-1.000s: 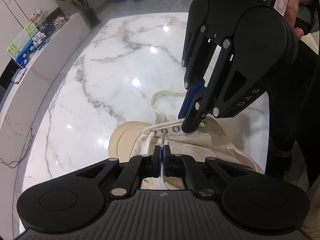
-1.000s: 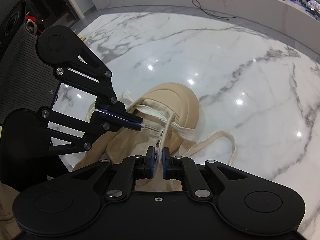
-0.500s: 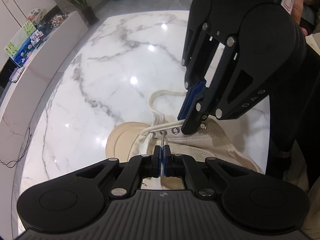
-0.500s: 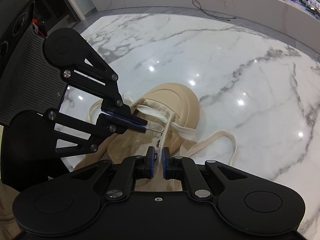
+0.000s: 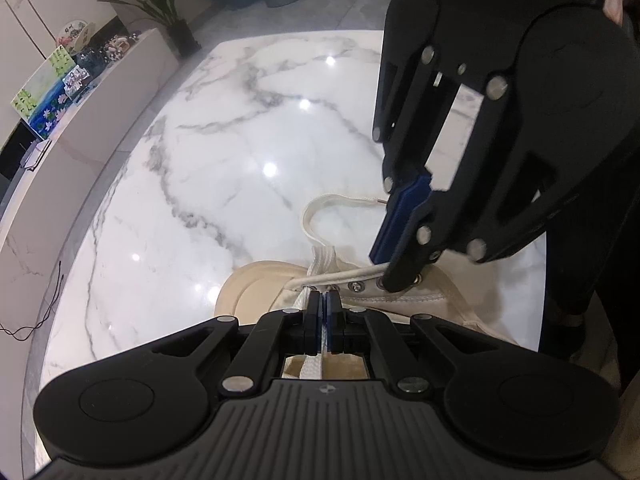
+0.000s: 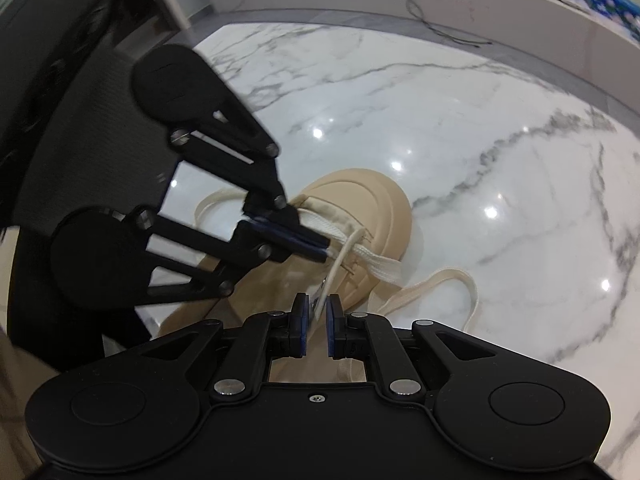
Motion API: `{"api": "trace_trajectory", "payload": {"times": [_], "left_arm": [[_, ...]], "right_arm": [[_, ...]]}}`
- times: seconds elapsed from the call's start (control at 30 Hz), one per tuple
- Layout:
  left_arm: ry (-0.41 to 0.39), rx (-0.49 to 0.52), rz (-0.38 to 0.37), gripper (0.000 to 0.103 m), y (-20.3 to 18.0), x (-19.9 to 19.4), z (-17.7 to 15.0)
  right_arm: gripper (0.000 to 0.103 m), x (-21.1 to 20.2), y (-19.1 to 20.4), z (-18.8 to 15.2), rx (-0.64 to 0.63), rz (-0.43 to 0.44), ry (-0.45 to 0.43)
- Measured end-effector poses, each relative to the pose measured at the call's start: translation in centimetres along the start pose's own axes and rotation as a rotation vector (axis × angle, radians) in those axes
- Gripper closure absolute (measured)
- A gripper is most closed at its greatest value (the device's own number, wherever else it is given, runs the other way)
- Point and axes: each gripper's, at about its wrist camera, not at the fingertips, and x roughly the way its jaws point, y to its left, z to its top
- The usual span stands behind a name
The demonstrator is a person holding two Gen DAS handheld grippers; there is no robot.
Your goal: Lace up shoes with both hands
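Note:
A beige canvas shoe lies on the white marble table, toe pointing away. My left gripper is shut on a strand of the cream lace just above the front eyelets. My right gripper hovers over the eyelet row on the shoe's side. Its jaws are opening, and a thin lace strand stands in the gap without being pressed. Loose lace loops rest on the table beside the shoe.
A low white ledge with pictures and a thin cable curves around the table's far side. Bins and a potted plant stand beyond it. The person's dark sleeve is at the right.
The right gripper's pads have parted a little around the lace strand, and that gripper has rolled slightly. The left gripper keeps its grip in the same place.

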Motion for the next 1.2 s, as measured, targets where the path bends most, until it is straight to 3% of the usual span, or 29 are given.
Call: {"api": "trace_trajectory", "payload": {"times": [0.33, 0.53, 0.8, 1.07, 1.2], "left_arm": [[-0.001, 0.004, -0.008, 0.102, 0.3, 0.2, 0.0], [-0.009, -0.006, -0.014, 0.102, 0.4, 0.3, -0.1], [-0.017, -0.008, -0.027, 0.102, 0.5, 0.3, -0.1], [-0.017, 0.000, -0.036, 0.102, 0.5, 0.6, 0.1], [-0.018, 0.003, -0.039, 0.101, 0.5, 0.7, 0.2]], "right_arm": [[0.091, 1.1, -0.6, 1.7, -0.266, -0.053, 0.047], [0.091, 1.7, -2.1, 2.1, -0.308, -0.057, 0.064], [0.091, 4.6, -0.3, 1.9, -0.478, -0.046, 0.087], [0.091, 6.2, -0.5, 3.3, -0.559, -0.041, 0.102], [0.098, 7.0, -0.8, 3.6, -0.577, -0.025, 0.109]]}}
